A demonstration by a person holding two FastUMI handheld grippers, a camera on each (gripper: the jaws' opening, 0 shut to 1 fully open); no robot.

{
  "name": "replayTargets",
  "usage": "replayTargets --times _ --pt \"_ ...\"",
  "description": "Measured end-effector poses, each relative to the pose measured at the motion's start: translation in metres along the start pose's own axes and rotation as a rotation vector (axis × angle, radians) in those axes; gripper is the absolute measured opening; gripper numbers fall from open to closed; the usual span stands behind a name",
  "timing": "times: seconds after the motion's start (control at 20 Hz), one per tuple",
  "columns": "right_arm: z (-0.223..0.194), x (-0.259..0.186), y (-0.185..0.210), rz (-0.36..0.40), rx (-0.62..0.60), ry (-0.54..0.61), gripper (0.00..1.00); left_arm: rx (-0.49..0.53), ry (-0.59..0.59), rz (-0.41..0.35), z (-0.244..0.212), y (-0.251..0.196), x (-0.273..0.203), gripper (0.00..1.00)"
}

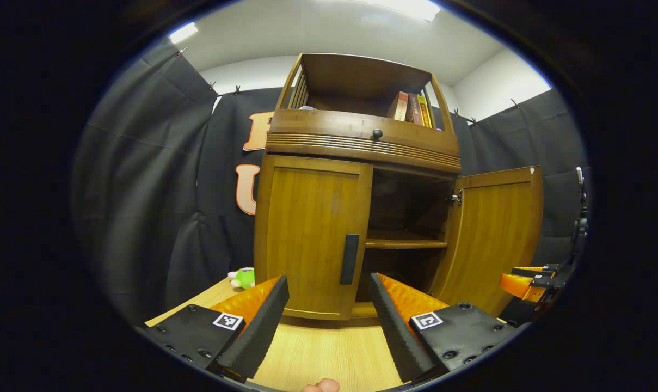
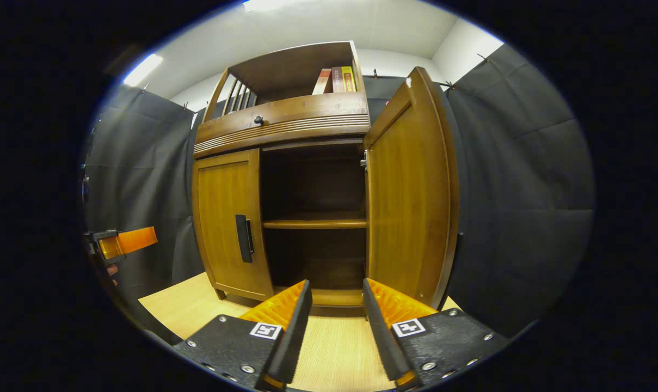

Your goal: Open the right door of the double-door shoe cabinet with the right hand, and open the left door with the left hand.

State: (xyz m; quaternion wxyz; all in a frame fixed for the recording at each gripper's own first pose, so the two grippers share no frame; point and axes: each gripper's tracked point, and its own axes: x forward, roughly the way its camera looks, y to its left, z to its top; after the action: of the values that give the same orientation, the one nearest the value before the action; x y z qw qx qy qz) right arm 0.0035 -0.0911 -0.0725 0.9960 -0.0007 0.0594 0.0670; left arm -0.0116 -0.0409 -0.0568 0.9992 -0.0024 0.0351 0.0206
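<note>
**Currently: cabinet with right door open, left door shut**

Item 1, cabinet (image 1: 361, 147): wooden, standing on a pale wood floor (image 1: 329, 354) against the black cloth wall. 2 doors below, 1 ribbed drawer front with a small dark knob (image 1: 377, 133) above them, and an open shelf on top.

Item 2, right door (image 2: 410, 190): swung wide open on its hinge, edge turned toward the right gripper view. In the left gripper view it (image 1: 497, 234) stands out to the right of the opening.

Item 3, left door (image 1: 312, 234): closed flush. A dark vertical handle (image 1: 349, 259) sits by its inner edge; nothing touches it. Seen also in the right gripper view (image 2: 228, 218), handle (image 2: 244, 238).

Item 4, interior: dark, with 1 shelf board (image 2: 315, 223) across the middle. No contents can be made out.

Item 5, books (image 1: 410, 109): a few, upright at the right end of the top shelf.

Item 6, green soft toy (image 1: 243, 278): on the floor just left of the cabinet.

Item 7, left gripper (image 1: 329, 305): fingers spread apart, holding nothing, aimed low at the left door, short of it. Also at the left edge of the right gripper view (image 2: 127, 242), with part of a hand below it.

Item 8, right gripper (image 2: 334, 307): fingers parted, holding nothing, pointed at the open compartment beside the right door, apart from it. Appears at the right edge of the left gripper view (image 1: 524, 280).
</note>
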Motion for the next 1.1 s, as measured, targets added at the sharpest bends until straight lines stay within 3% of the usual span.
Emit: replayTargets --times 0.15,0.2,0.25,0.35,0.4,0.45,0.6,0.65,0.7,1.1 --pt "-0.006 0.002 -0.002 -0.025 0.004 0.014 0.96 -0.013 0.003 -0.005 0.001 0.003 0.004 0.99" --pt "-0.006 0.001 -0.003 -0.031 0.009 0.014 1.0 -0.012 0.001 -0.011 0.002 0.003 0.008 0.99" --pt "-0.005 0.0 -0.003 -0.035 0.014 0.012 0.9 -0.007 0.001 -0.017 0.002 0.0 0.012 0.99" --pt "-0.002 -0.002 -0.003 -0.043 0.014 0.0 0.9 -0.015 0.017 -0.062 -0.004 -0.011 0.027 0.97" --pt "0.0 -0.002 -0.002 -0.041 0.01 -0.008 1.0 -0.033 0.038 -0.085 -0.013 -0.018 0.036 0.95" --pt "0.001 -0.004 0.001 -0.036 0.007 -0.014 0.91 -0.041 0.052 -0.097 -0.024 -0.019 0.044 0.95" --pt "0.004 -0.007 0.008 -0.025 0.022 -0.026 0.91 -0.002 0.051 -0.073 -0.033 -0.022 0.086 0.94" --pt "0.005 -0.007 0.01 -0.023 0.023 -0.031 1.0 -0.002 0.054 -0.065 -0.037 -0.022 0.105 0.94" --pt "0.005 -0.008 0.01 -0.025 0.019 -0.033 0.92 -0.009 0.065 -0.073 -0.043 -0.027 0.121 0.95" --pt "0.02 -0.022 0.003 -0.072 -0.005 -0.052 0.92 0.003 0.132 -0.097 -0.081 -0.052 0.227 0.95"
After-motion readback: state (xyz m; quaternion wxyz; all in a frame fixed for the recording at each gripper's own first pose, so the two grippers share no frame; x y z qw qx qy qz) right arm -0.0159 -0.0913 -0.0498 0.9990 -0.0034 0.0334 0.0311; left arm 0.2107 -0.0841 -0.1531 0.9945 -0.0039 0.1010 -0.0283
